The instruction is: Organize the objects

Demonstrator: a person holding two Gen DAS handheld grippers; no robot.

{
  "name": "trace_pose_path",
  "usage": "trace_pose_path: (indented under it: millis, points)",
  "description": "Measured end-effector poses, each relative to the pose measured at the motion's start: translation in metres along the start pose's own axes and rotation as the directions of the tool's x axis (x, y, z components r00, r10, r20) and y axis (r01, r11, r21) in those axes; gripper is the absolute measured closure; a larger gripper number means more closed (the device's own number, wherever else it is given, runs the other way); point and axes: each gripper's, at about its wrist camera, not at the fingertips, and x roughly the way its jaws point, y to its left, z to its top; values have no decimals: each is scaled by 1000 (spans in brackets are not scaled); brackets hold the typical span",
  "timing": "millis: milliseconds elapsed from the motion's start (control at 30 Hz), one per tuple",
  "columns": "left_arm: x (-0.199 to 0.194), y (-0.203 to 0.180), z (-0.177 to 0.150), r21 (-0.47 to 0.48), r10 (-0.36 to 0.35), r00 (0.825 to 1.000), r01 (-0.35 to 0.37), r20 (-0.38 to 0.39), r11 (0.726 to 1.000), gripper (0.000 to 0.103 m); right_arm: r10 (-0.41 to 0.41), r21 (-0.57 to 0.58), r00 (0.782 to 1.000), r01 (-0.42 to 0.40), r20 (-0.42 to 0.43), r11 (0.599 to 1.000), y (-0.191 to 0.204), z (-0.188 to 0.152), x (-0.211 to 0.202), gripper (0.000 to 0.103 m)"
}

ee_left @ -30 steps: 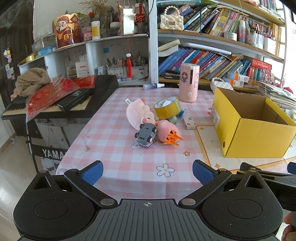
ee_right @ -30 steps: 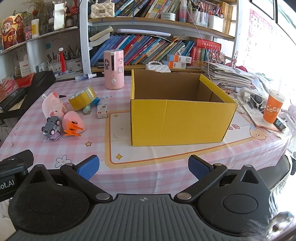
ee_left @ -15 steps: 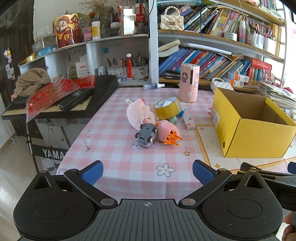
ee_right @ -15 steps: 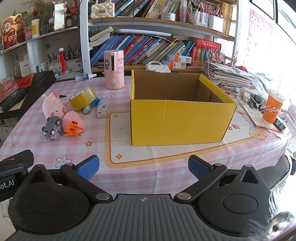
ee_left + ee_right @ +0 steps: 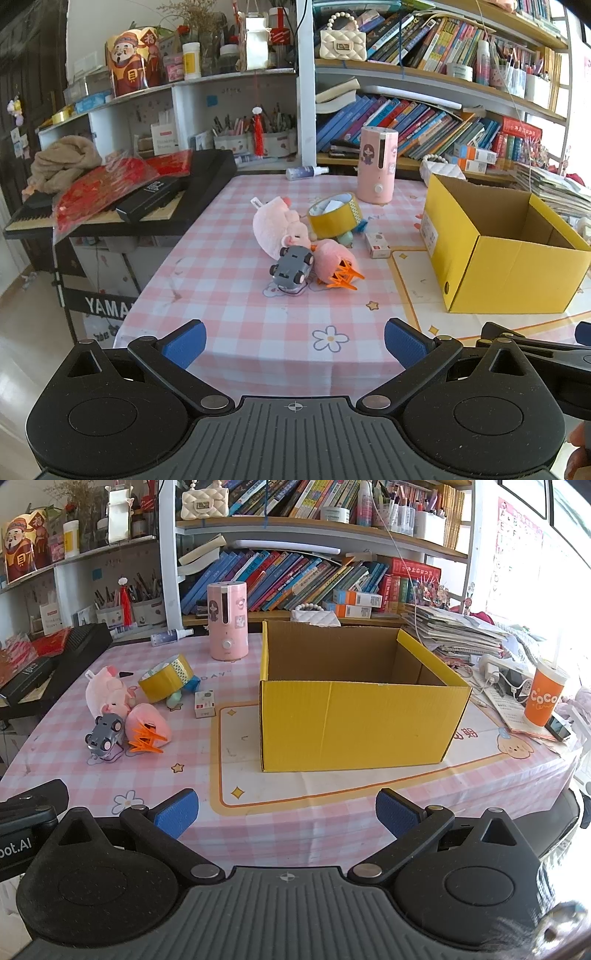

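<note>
An open yellow cardboard box [image 5: 362, 720] stands on the pink checked table; it also shows in the left wrist view [image 5: 509, 273]. Left of it lies a heap: a pink plush pig [image 5: 275, 229], a grey toy car [image 5: 291, 266], a pink plush with an orange claw clip [image 5: 341, 275], a yellow tape roll [image 5: 334, 218] and a small white box [image 5: 377, 244]. My left gripper [image 5: 293, 343] is open and empty, short of the table's near edge. My right gripper [image 5: 286, 812] is open and empty in front of the box.
A pink humidifier [image 5: 227, 622] and a spray bottle [image 5: 170, 636] stand at the table's back. A black keyboard [image 5: 147, 199] with red bags sits at the left. An orange cup [image 5: 545, 694], papers and cables lie at the right. Bookshelves stand behind.
</note>
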Motion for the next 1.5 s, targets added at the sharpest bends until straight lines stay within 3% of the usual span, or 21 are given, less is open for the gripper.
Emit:
trace_pose_path:
  millis: [1500]
  points:
    - [2,7,3,-6,7,1000,-7,-6,1000,0,16,-3,1000,-16,1,1000,3,2,1,0]
